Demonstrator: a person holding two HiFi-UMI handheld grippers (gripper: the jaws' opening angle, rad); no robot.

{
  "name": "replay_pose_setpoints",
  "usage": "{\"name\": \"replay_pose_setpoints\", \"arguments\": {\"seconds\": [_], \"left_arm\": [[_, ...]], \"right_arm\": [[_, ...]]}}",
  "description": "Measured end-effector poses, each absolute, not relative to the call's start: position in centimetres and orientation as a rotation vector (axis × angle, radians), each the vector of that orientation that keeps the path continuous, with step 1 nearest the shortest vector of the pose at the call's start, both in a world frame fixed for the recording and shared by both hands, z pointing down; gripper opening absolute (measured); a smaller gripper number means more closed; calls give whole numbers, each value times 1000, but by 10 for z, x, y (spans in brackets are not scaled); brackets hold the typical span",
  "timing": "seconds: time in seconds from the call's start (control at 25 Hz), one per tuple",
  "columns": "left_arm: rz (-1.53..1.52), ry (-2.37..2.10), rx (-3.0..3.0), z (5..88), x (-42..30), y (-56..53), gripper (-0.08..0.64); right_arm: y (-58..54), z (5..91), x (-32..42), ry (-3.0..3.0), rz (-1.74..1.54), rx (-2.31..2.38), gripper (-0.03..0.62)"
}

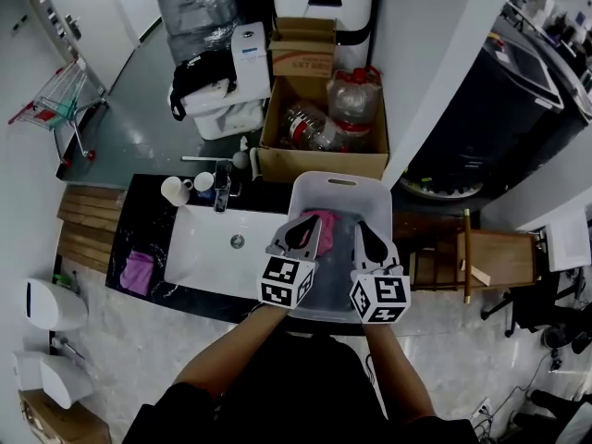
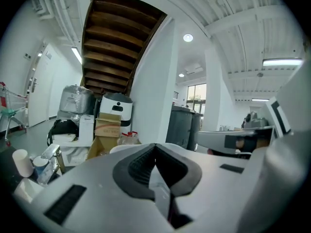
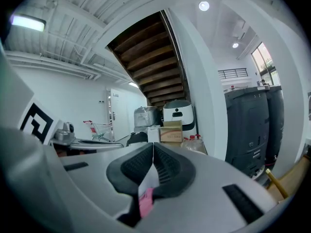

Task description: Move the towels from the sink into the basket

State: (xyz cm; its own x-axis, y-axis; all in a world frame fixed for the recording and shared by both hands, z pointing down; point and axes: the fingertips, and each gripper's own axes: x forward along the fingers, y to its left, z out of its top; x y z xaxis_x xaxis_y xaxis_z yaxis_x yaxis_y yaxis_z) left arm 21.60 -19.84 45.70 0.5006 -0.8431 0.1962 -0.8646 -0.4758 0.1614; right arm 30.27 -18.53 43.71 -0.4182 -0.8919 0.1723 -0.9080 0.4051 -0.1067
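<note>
The white basket (image 1: 339, 182) stands on the dark counter to the right of the white sink (image 1: 208, 252). A pink towel (image 1: 324, 222) lies inside the basket. The sink basin shows no towel. A purple towel (image 1: 139, 272) lies on the counter left of the sink. Both grippers hover side by side over the basket's near half. My left gripper (image 1: 302, 233) (image 2: 155, 147) is shut with nothing between its pads. My right gripper (image 1: 371, 240) (image 3: 153, 147) is shut too; a bit of pink (image 3: 145, 201) shows through the gap behind its pads.
A faucet (image 1: 222, 189) and two cups (image 1: 176, 191) stand behind the sink. Behind the basket is a cardboard box (image 1: 324, 128) with plastic bottles. A wooden stand (image 1: 476, 257) is to the right of the counter. A shopping cart (image 1: 57, 100) stands far left.
</note>
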Motion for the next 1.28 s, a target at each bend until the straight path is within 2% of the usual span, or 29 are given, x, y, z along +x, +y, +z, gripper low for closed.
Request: {"name": "replay_pose_setpoints", "arguments": {"seconds": [0.2,0.64,0.96,1.28], "left_arm": [[157,-1508,2509,457,217,-195,14],[16,-1598,2505,432,208,-172,14],[-48,-1660,2478,418,149,-150,15],[-21,-1733,2454,428,37,-110,15]], "right_arm": [[-180,435,298,-2583,247,1608,17],[-174,421,285,-2703,265,1495,17],[-155,401,231,-2751,199,1435,17],[-112,395,133,-2798,144,1326,17]]}}
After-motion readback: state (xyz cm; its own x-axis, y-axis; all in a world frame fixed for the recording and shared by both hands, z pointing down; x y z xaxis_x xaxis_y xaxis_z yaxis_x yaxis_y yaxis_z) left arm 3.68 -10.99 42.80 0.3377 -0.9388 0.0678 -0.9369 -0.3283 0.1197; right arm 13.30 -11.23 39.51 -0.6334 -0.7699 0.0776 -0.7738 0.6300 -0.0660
